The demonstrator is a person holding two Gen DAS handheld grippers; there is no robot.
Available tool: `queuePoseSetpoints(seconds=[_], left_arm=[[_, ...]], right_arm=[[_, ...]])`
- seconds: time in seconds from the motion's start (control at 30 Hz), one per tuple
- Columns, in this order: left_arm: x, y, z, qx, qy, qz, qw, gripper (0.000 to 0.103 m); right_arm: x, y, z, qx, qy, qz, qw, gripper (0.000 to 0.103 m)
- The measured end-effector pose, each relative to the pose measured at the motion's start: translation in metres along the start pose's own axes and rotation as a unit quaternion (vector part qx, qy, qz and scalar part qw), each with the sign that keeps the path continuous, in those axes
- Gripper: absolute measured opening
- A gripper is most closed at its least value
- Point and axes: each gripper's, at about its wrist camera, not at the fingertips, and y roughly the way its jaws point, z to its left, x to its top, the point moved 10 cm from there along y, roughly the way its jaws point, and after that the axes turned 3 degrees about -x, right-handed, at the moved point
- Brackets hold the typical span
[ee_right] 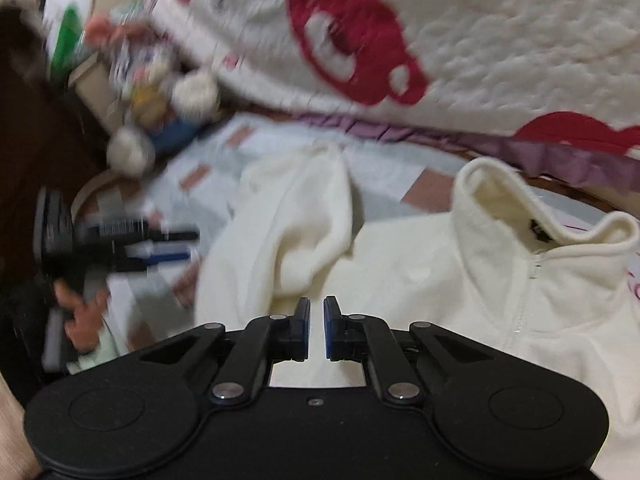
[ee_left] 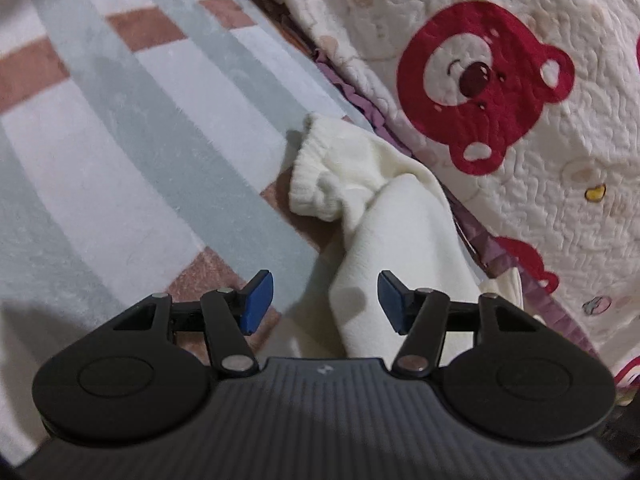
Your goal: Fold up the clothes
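Left tongs (ee_left: 325, 300) gape wide, released, over a cream sleeve (ee_left: 376, 240) on the striped rug (ee_left: 120, 140) beside the bear quilt (ee_left: 520, 100). Only the right wrist view shows the fleece's collar (ee_right: 520, 208); right tongs (ee_right: 317, 328) nearly clenched, grasping nothing, above the fleece (ee_right: 460, 272)

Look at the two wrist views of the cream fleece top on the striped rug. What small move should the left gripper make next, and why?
Probably ease the left gripper forward and close on the sleeve. Its jaws stand wide open with the sleeve lying between them, cuff still flung outward on the rug, so the sleeve is not yet folded in. The right gripper looks nearly shut, empty, over the fleece top.
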Motion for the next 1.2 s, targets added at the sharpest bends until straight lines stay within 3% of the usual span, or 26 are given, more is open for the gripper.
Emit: queuePoseSetpoints(seconds=[0.1,0.17,0.3,0.47,0.53,0.63,0.7,0.73,0.8,0.87,0.97,1.07,1.13,1.2], left_arm=[[-0.006,0.002,0.008,-0.020,-0.024,-0.004,0.9995,0.056],[-0.008,0.001,0.007,-0.025,-0.016,-0.008,0.9995,0.056],[-0.009,-0.002,-0.001,-0.032,0.009,-0.012,0.9994,0.056],[-0.012,-0.005,-0.007,-0.035,0.027,-0.009,0.9990,0.056],[-0.014,-0.008,-0.005,-0.035,0.030,-0.007,0.9989,0.056],[-0.014,-0.014,0.002,-0.024,0.031,-0.010,0.9992,0.056],[-0.012,-0.021,0.006,-0.021,0.028,-0.015,0.9993,0.056],[-0.010,-0.026,0.008,-0.022,0.024,-0.020,0.9993,0.056],[-0.004,-0.035,0.007,-0.026,0.019,-0.029,0.9991,0.056],[0.003,-0.047,0.004,-0.037,0.014,-0.039,0.9984,0.056],[0.012,-0.061,0.000,-0.053,0.009,-0.053,0.9971,0.058],[0.017,-0.069,-0.001,-0.054,0.008,-0.059,0.9968,0.058],[0.017,-0.071,0.000,-0.046,0.011,-0.060,0.9971,0.058],[0.017,-0.071,0.000,-0.020,0.037,-0.065,0.9970,0.058]], right_arm=[[-0.011,0.028,0.004,0.002,-0.008,0.015,1.000,0.017],[-0.013,0.044,0.006,0.003,-0.009,0.021,1.000,0.027],[0.005,0.067,0.004,0.008,0.009,0.018,1.000,0.030],[0.028,0.097,0.000,0.013,0.037,0.013,0.999,0.057],[0.034,0.113,-0.002,0.022,0.061,0.013,0.998,0.059],[0.036,0.138,0.002,0.052,0.097,0.022,0.994,0.059],[0.038,0.148,0.010,0.075,0.103,0.020,0.992,0.025],[0.041,0.143,0.021,0.083,0.078,0.001,0.993,0.015],[0.049,0.118,0.056,0.113,0.005,-0.047,0.992,0.015],[0.048,0.091,0.093,0.142,-0.054,-0.067,0.986,0.015],[0.014,0.071,0.131,0.158,-0.153,-0.042,0.975,0.015],[-0.024,0.053,0.166,0.170,-0.252,-0.012,0.952,0.015],[-0.051,0.048,0.163,0.167,-0.263,0.005,0.950,0.015],[-0.062,0.037,0.143,0.147,-0.234,-0.012,0.961,0.015]])
